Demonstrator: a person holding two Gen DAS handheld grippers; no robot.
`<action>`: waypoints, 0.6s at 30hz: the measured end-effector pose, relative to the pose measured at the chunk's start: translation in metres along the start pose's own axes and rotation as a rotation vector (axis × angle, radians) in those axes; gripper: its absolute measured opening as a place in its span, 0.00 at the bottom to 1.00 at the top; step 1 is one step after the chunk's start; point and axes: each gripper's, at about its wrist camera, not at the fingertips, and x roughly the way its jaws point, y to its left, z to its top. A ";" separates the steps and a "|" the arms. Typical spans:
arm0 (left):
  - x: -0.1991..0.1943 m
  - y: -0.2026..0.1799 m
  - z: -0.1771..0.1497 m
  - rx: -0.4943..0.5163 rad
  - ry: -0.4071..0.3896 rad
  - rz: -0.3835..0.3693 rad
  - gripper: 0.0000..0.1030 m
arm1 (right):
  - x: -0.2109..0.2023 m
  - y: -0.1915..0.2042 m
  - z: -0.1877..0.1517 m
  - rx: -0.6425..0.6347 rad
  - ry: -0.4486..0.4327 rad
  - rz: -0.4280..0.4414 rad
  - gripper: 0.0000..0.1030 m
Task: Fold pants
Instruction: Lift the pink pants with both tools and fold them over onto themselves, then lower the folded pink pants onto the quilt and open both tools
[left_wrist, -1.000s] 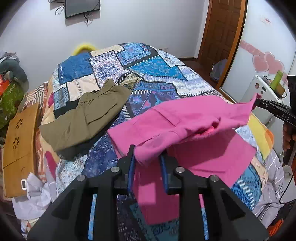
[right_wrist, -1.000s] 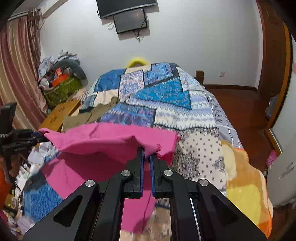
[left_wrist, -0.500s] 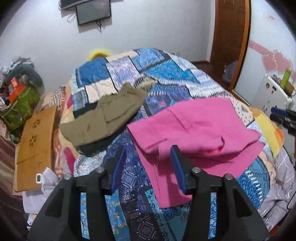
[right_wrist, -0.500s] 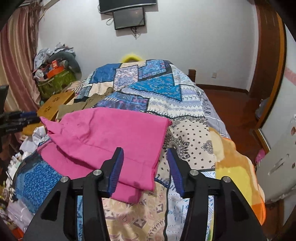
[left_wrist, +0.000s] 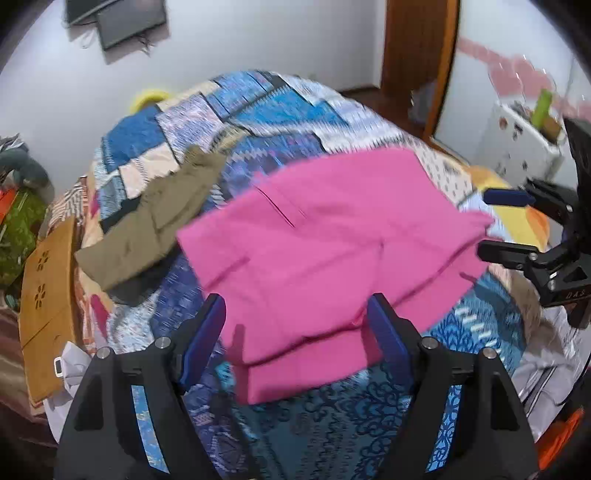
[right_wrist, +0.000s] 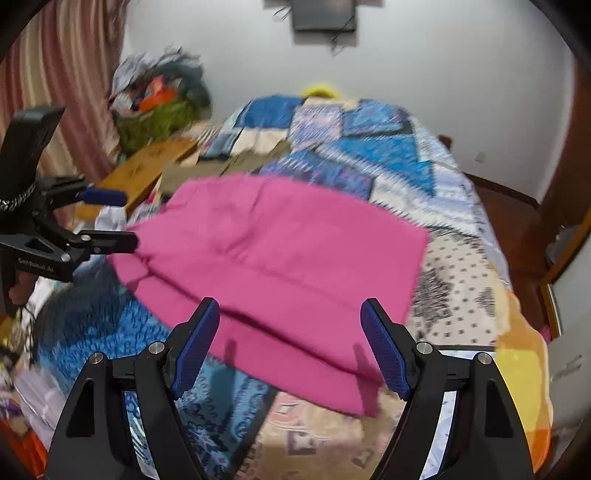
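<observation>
The pink pants (left_wrist: 325, 251) lie folded over on the patchwork bedspread (left_wrist: 266, 122); they also show in the right wrist view (right_wrist: 280, 258). My left gripper (left_wrist: 295, 339) is open and empty, its blue pads just short of the pants' near edge. My right gripper (right_wrist: 290, 339) is open and empty over the pants' opposite edge. Each gripper shows in the other's view, the right gripper (left_wrist: 495, 225) at the pants' right corner, the left gripper (right_wrist: 110, 218) at their left corner.
Folded olive pants (left_wrist: 155, 218) lie on the bed to the left of the pink ones. A wooden board (left_wrist: 48, 280) leans at the bed's left side. A white cabinet (left_wrist: 517, 144) stands at right, a clutter pile (right_wrist: 159, 99) by the curtain.
Both grippers held the pink fabric lifted, laid it down folded, let go and opened wide. Both have drawn back slightly and the views have turned.
</observation>
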 end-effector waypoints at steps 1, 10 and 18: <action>0.004 -0.004 -0.002 0.012 0.014 -0.001 0.76 | 0.006 0.005 -0.001 -0.022 0.018 0.003 0.73; 0.023 -0.021 -0.009 0.068 0.059 -0.008 0.79 | 0.036 0.015 0.000 -0.056 0.073 0.049 0.62; 0.031 -0.024 0.000 0.065 0.016 0.001 0.74 | 0.041 0.015 0.014 -0.017 0.063 0.105 0.09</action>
